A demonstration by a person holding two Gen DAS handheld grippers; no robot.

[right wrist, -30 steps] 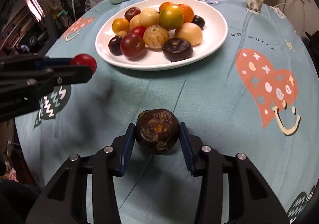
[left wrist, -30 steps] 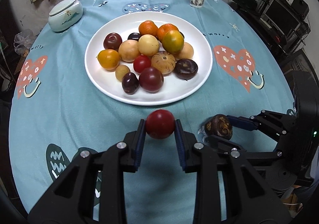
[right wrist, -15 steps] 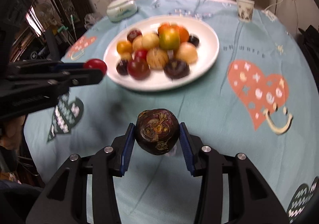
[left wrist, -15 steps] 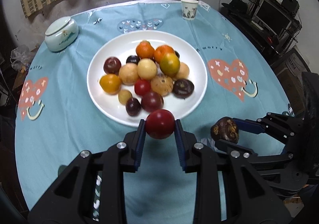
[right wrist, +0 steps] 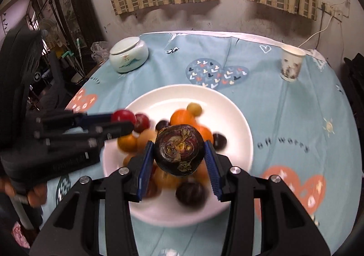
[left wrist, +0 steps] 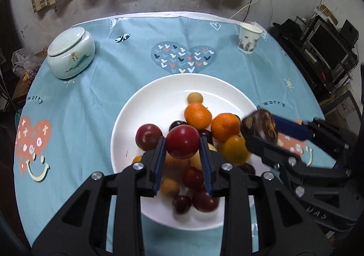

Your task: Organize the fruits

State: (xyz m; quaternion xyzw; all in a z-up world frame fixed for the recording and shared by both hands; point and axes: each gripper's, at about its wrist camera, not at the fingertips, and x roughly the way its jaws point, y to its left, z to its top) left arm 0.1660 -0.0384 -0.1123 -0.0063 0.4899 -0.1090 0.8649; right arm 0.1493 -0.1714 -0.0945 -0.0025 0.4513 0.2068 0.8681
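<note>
My left gripper [left wrist: 182,142] is shut on a red plum [left wrist: 182,141] and holds it above the white plate [left wrist: 136,114], over the fruit pile. My right gripper [right wrist: 179,151] is shut on a dark purple-brown fruit [right wrist: 179,150], also held above the plate [right wrist: 229,110]. The plate carries several fruits: oranges [left wrist: 197,114], yellow ones, red and dark plums. The right gripper with its dark fruit [left wrist: 259,126] shows at the right of the left wrist view; the left gripper with the red plum [right wrist: 123,116] shows at the left of the right wrist view.
A pale lidded ceramic jar [left wrist: 71,54] stands at the far left of the round table with its blue patterned cloth [left wrist: 79,101]. A paper cup [left wrist: 249,38] stands at the far right. Shelves with electronics [left wrist: 329,51] are beyond the table's right edge.
Both grippers have risen and moved forward from the table's near edge to above the plate, each still holding its fruit.
</note>
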